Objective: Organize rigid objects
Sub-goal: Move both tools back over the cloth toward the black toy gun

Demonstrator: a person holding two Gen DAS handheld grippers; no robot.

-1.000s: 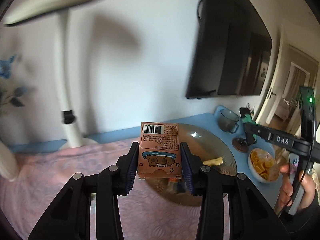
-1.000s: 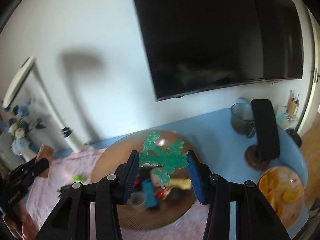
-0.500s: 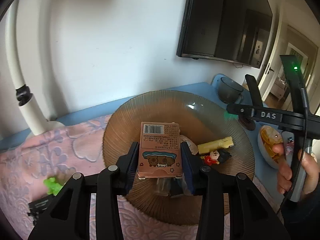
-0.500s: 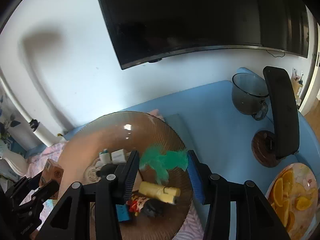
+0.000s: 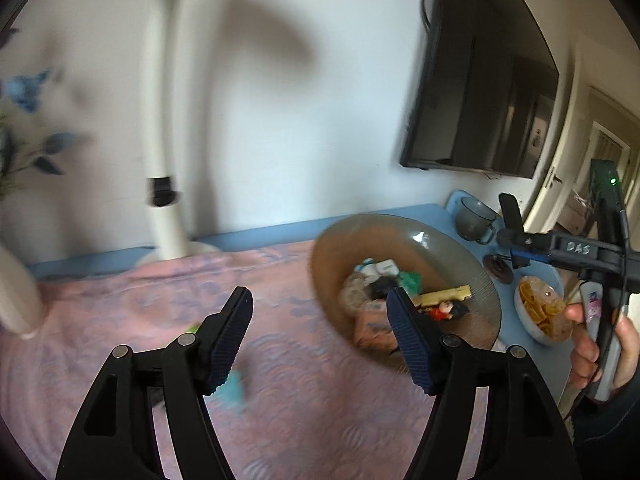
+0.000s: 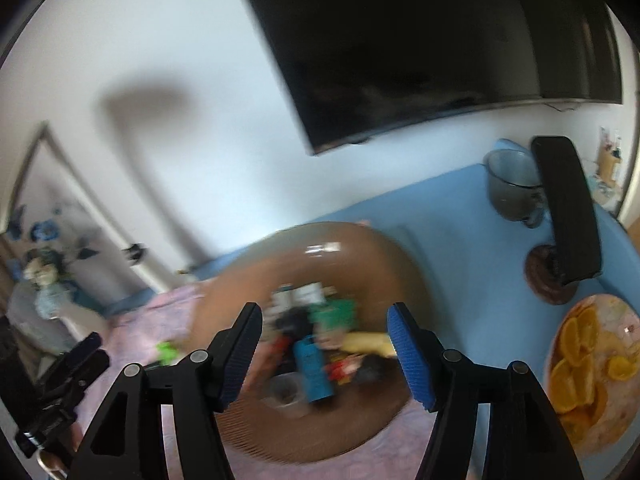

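A pale pink patterned cloth (image 5: 120,312) covers the near part of the light blue table (image 6: 460,216), with a dark wall-mounted television (image 6: 420,40) above. On the cloth's right end sits the wide brown ribbed glass dish (image 5: 448,248), which holds the sorted pieces. In it a pink printed carton (image 5: 372,326) lies near the front rim, a green plastic figure (image 5: 410,280) sits toward the middle, a long yellow block (image 5: 444,294) lies just right of that, and a blue rectangular piece (image 6: 314,368) shows at the front in the right wrist view; motion blur makes the smaller items hard to name. A small plate of orange slices (image 6: 588,364) stands right of the dish, with a grey glass mug (image 6: 512,188) and a black phone on a round stand (image 6: 566,208) farther back. Two small pieces remain on the cloth outside the dish, one bright green (image 6: 166,350) and one light blue (image 5: 234,388).

The left gripper (image 5: 320,312) hangs above the cloth with its jaws spread wide and nothing between them. The right gripper (image 6: 324,324) is over the dish, jaws likewise wide apart and empty.
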